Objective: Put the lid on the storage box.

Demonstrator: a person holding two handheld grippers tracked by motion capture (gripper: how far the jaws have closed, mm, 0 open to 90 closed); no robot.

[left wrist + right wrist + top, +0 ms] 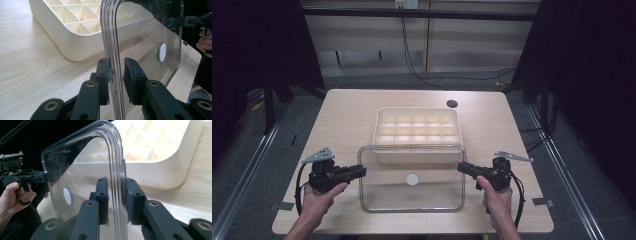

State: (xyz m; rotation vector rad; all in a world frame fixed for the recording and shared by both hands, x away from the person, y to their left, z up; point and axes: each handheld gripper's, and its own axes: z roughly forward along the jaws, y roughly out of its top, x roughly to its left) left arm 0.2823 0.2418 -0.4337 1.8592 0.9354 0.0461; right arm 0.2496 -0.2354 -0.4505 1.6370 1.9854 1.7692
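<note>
Clear rectangular plastic lid (pixel 412 177), with rounded corners and a small white round disc (pixel 412 179) at its middle, is held between the two grippers above the light wooden bench (pixel 342 115). Nearest the camera in the high view, the person's left hand (pixel 319 197) and right hand (pixel 496 200) are seen around the black handles. The left gripper (pixel 362 171) is set on the lid's left edge and the right gripper (pixel 460 167) on its right edge.

In the left gripper view, the lid's rim is seen between the jaws of the left gripper (pixel 117 75): one pad is pressed on the rim, while a narrow gap is left at the other pad, so the hold looks loose. In the right gripper view, the rim is closed upon from both sides by the jaws of the right gripper (pixel 117 191), and the lid is grasped there.

Just beyond the grippers, past the lid's far edge, a cream rectangular plastic tray (pixel 417 112) divided into a grid of small compartments is rested on the bench; its near wall is overlapped by the lid in the high view. Farther off, near the bench's far edge and to the right-gripper side, a dark round hole (pixel 452 104) is seen in the bench top.
</note>
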